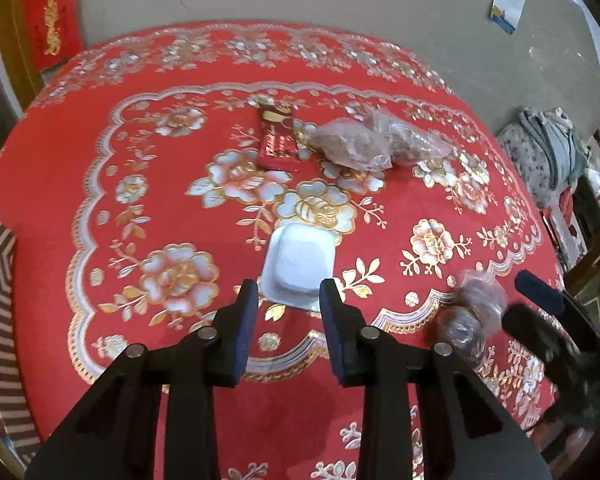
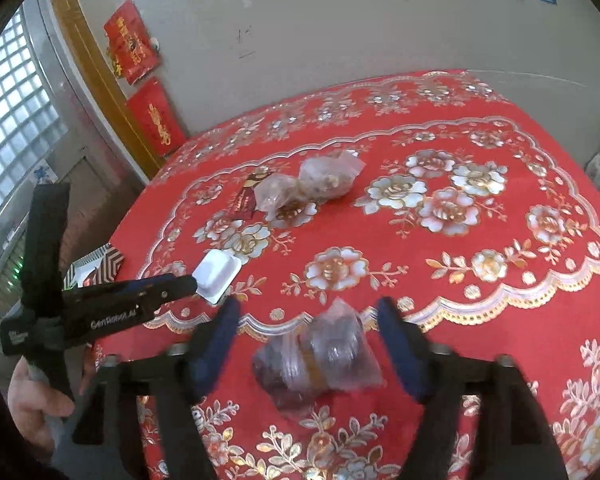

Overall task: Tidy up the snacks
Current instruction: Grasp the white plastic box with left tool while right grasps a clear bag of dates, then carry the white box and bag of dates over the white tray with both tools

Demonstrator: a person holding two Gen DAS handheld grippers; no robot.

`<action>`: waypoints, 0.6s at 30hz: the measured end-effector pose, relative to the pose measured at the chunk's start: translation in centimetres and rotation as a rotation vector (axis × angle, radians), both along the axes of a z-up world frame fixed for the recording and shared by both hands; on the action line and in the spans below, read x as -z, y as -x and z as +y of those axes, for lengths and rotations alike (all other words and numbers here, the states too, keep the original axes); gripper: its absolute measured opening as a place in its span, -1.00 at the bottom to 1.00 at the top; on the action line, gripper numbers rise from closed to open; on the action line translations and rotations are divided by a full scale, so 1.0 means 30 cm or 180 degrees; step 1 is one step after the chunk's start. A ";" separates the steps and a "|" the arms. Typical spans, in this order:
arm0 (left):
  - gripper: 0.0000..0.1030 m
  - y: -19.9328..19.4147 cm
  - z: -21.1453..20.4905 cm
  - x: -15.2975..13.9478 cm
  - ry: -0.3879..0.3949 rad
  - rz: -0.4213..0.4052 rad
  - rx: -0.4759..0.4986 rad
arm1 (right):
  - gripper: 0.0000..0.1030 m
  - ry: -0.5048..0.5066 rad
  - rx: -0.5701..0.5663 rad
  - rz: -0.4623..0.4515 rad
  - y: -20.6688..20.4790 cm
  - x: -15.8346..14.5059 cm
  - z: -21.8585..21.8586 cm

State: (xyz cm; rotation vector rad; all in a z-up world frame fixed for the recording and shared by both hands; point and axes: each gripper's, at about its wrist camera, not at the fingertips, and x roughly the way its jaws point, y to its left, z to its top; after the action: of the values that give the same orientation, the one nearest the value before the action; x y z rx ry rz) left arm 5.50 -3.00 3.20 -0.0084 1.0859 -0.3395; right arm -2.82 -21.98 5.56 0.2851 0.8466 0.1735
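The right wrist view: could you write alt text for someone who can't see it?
Open right tongs straddle a clear bag of dark snacks on a red floral tablecloth. At left, the left tongs meet a white tray; another snack bag lies beyond.

Table under a red floral cloth bears: white tray at centre, red packet and clear bag above, wrapped snacks lower right.
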 end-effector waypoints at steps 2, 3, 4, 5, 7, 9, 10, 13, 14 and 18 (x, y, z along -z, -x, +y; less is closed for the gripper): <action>-0.31 -0.016 -0.019 0.008 -0.0028 0.0024 0.0029 | 0.62 -0.0041 -0.0042 0.0009 0.010 0.000 -0.002; -0.31 -0.024 -0.028 0.011 -0.0051 0.0018 0.0047 | 0.62 -0.0044 -0.0050 0.0011 0.015 -0.001 -0.003; -0.30 -0.036 -0.043 0.016 -0.0075 0.0020 0.0080 | 0.63 -0.0028 -0.0048 0.0017 0.021 -0.001 -0.006; -0.29 -0.044 -0.052 0.022 -0.0093 0.0027 0.0102 | 0.63 -0.0014 -0.0042 0.0027 0.025 0.000 -0.008; -0.26 -0.058 -0.067 0.028 -0.0137 -0.0004 0.0147 | 0.64 -0.0012 -0.0037 0.0058 0.031 0.004 -0.017; -0.26 -0.074 -0.084 0.029 -0.0200 -0.0028 0.0214 | 0.64 -0.0003 -0.0026 0.0095 0.037 0.011 -0.026; -0.26 -0.076 -0.084 0.030 -0.0212 -0.0025 0.0228 | 0.64 0.0011 -0.0012 0.0098 0.043 0.014 -0.032; -0.26 -0.091 -0.089 0.031 -0.0240 -0.0005 0.0257 | 0.64 0.0000 0.0008 0.0099 0.051 0.016 -0.046; -0.26 -0.093 -0.088 0.031 -0.0247 -0.0006 0.0263 | 0.64 -0.0011 0.0014 0.0108 0.051 0.016 -0.050; -0.26 -0.071 -0.103 0.035 -0.0418 -0.0109 0.0307 | 0.66 0.0072 -0.0003 0.0094 0.050 0.015 -0.028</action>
State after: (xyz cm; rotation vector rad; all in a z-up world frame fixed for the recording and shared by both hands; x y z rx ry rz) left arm 7.62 -6.08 2.14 0.1666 1.0748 -0.3534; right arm -4.32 -22.82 5.11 0.2666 0.8773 0.1608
